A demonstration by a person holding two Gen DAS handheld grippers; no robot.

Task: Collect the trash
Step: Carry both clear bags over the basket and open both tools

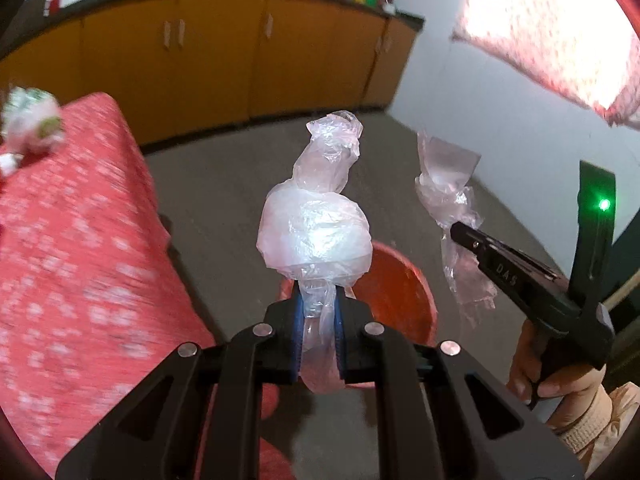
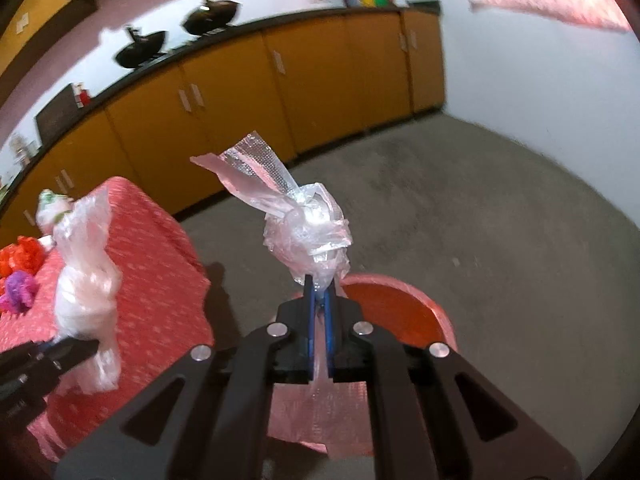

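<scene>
My left gripper [image 1: 319,300] is shut on a crumpled clear plastic bag [image 1: 316,224], held up over the red bin [image 1: 394,296] on the floor. My right gripper [image 2: 319,292] is shut on a second crumpled clear plastic wrapper [image 2: 308,232], also above the red bin [image 2: 400,308]. In the left wrist view the right gripper [image 1: 460,230] shows at the right with its wrapper [image 1: 448,196]. In the right wrist view the left gripper [image 2: 90,346] shows at the left with its bag [image 2: 84,280].
A table with a red patterned cloth [image 1: 72,240] stands at the left, carrying a white-green crumpled wad [image 1: 34,120] and red and purple scraps [image 2: 20,276]. Orange cabinets [image 1: 224,68] line the far wall. Grey floor [image 2: 480,220] lies around the bin.
</scene>
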